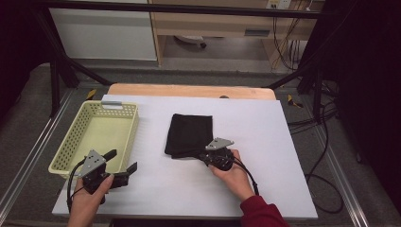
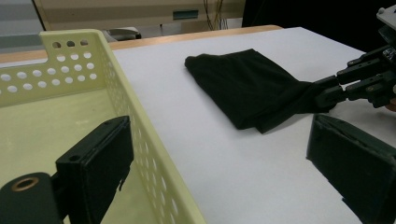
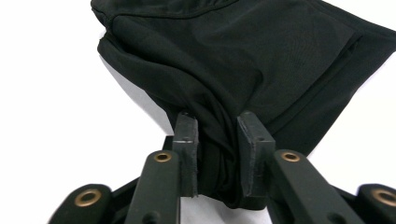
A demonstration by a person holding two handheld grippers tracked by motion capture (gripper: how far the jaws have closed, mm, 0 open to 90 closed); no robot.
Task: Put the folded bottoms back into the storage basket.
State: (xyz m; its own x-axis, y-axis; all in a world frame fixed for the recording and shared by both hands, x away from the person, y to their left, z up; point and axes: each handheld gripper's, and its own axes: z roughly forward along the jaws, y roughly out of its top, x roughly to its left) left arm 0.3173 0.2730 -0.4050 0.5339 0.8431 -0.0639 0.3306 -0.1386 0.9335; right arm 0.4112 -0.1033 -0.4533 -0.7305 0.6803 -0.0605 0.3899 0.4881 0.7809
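Observation:
A folded black cloth (image 1: 189, 134) lies in the middle of the white tabletop (image 1: 269, 137). My right gripper (image 1: 203, 156) is at the cloth's near right corner and is shut on it. In the right gripper view the bunched fabric (image 3: 261, 51) is squeezed between the two pads (image 3: 187, 140). The left gripper view shows the same grip (image 2: 327, 93) at the cloth's (image 2: 247, 84) corner. My left gripper (image 1: 122, 161) stands open with nothing between its jaws, just by the near right corner of a pale yellow perforated basket (image 1: 71, 137); one jaw sits over the basket's (image 2: 107, 51) inside.
The basket has nothing in it and stands at the table's left side. A wooden strip (image 1: 189, 90) runs along the table's far edge. Black frame bars and loose cables (image 1: 326, 179) lie on the floor to the right.

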